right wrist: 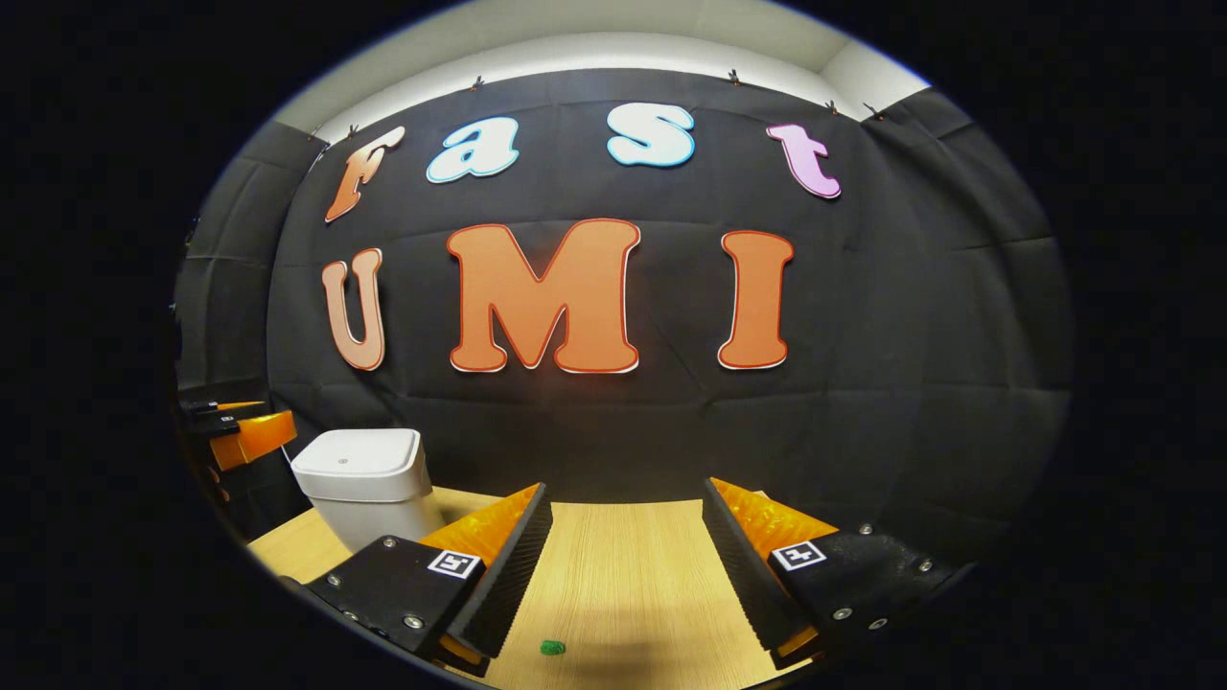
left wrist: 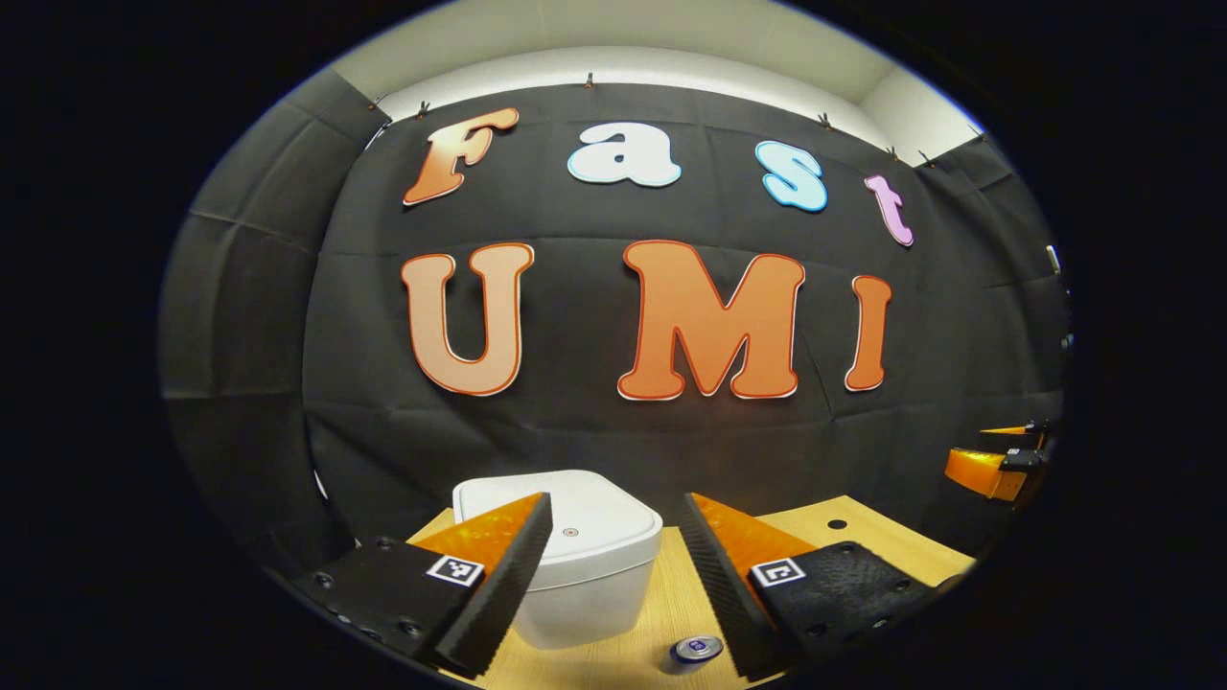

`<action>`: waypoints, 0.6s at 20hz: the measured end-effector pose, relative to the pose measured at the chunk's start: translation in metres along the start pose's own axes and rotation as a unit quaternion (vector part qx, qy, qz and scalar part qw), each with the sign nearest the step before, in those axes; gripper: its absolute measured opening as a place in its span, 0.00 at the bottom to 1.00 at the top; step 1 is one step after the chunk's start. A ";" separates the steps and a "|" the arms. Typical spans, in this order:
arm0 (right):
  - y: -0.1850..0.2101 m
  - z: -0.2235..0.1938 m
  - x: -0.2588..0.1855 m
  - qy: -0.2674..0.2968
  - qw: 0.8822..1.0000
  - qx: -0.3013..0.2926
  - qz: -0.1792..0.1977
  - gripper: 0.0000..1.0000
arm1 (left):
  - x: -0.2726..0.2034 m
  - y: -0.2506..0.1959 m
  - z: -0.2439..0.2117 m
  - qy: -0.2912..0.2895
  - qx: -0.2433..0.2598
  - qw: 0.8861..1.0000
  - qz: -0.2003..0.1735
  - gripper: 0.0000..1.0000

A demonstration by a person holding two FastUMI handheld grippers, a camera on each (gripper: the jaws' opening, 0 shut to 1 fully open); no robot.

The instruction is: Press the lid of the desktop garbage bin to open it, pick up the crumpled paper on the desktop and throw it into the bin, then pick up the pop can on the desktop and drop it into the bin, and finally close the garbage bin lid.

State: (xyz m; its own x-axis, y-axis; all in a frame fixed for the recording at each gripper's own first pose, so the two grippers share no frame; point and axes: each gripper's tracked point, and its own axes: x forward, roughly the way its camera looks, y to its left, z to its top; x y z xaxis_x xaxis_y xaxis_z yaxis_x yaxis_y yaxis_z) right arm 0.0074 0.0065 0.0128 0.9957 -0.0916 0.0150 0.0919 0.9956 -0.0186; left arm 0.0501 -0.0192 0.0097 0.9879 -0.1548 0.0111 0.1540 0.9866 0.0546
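Bin (left wrist: 575, 565) white, rounded, lid down; can (left wrist: 697, 650) upright beside it; both tongs (left wrist: 613, 575) (right wrist: 623, 575) apart, empty.

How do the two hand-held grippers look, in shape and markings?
Left hand-held gripper and right hand-held gripper look alike: two wedge-shaped fingers with ribbed inner faces, mounted on black plates with screws, each plate bearing a small square black-and-white marker.
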 end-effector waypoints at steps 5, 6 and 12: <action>-0.001 -0.002 0.005 0.004 1.000 0.000 0.002 0.94 | 0.006 0.007 -0.004 0.013 0.008 1.000 0.012 0.30; -0.001 -0.002 0.006 0.005 1.000 0.000 0.002 0.94 | 0.008 0.008 -0.007 0.018 0.009 1.000 0.010 0.23; 0.002 0.001 0.018 0.006 1.000 0.002 0.009 0.94 | 0.025 0.011 0.007 0.050 0.021 0.998 -0.017 0.00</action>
State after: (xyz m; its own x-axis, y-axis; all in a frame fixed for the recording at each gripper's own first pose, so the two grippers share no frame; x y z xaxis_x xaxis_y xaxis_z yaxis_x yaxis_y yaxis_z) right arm 0.0253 0.0069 0.0138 0.9972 -0.0744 0.0031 0.0744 0.9971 -0.0151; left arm 0.0766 -0.0131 0.0180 0.9793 -0.1805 -0.0917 0.1891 0.9773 0.0960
